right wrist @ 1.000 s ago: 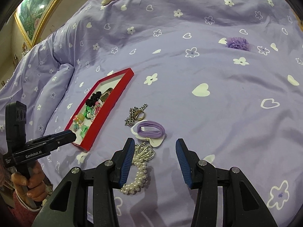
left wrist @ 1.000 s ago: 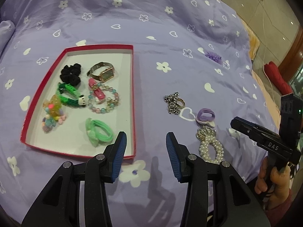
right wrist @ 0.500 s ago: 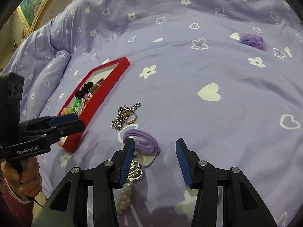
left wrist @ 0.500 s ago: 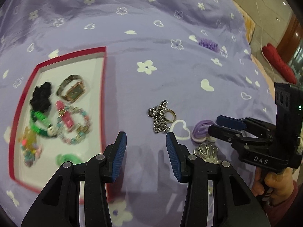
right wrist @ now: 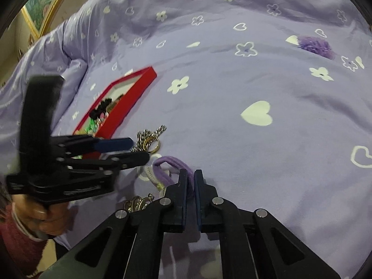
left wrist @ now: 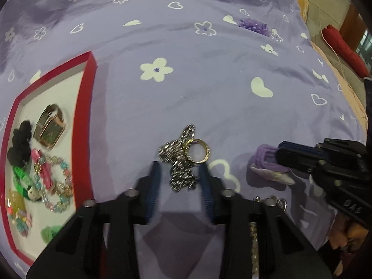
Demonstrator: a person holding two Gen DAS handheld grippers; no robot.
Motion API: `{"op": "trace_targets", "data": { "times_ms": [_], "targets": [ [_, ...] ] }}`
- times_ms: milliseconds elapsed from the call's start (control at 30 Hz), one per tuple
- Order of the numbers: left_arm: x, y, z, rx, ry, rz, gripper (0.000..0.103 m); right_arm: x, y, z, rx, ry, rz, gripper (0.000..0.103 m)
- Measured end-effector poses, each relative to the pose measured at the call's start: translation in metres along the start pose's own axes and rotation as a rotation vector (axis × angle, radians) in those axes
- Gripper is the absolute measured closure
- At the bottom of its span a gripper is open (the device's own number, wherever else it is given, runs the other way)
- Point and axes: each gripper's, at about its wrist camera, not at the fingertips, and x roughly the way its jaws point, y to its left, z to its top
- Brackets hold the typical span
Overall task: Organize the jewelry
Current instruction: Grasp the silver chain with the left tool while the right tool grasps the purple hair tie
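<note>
A silver chain with a gold ring [left wrist: 183,157] lies on the purple bedspread. My left gripper [left wrist: 180,169] is open, its blue pads on either side of the chain's near end. My right gripper [right wrist: 190,177] is shut on a purple hair tie [right wrist: 168,162], which also shows in the left wrist view [left wrist: 265,157]. The red tray [left wrist: 87,107] at the left holds a watch [left wrist: 50,127], a black scrunchie, bead bracelets and green hair ties. The tray also shows in the right wrist view [right wrist: 130,105]. A pearl bracelet with a gold clasp [right wrist: 138,203] lies partly hidden beside the right gripper.
A purple pompom [left wrist: 253,26] lies far out on the bedspread; it also shows in the right wrist view [right wrist: 316,46]. The bed's edge, floor and a red cushion [left wrist: 346,51] are at the right. A framed picture [right wrist: 44,7] hangs at the upper left.
My left gripper moved right from the tray and down over the chain. My right gripper moved forward and closed on the purple hair tie.
</note>
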Motion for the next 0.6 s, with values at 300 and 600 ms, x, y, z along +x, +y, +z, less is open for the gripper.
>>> {"op": "trace_targets", "data": {
  "times_ms": [300, 600],
  "targets": [
    [-0.020, 0.008, -0.004, -0.055, -0.057, -0.057, 0.094, -0.026, -0.011, 0.002, 0.060, -0.075, 0.017, 0.098],
    [-0.077, 0.015, -0.007, -0.097, -0.176, -0.081, 0.095, -0.040, 0.001, 0.008, 0.053, -0.120, 0.028, 0.098]
  ]
}}
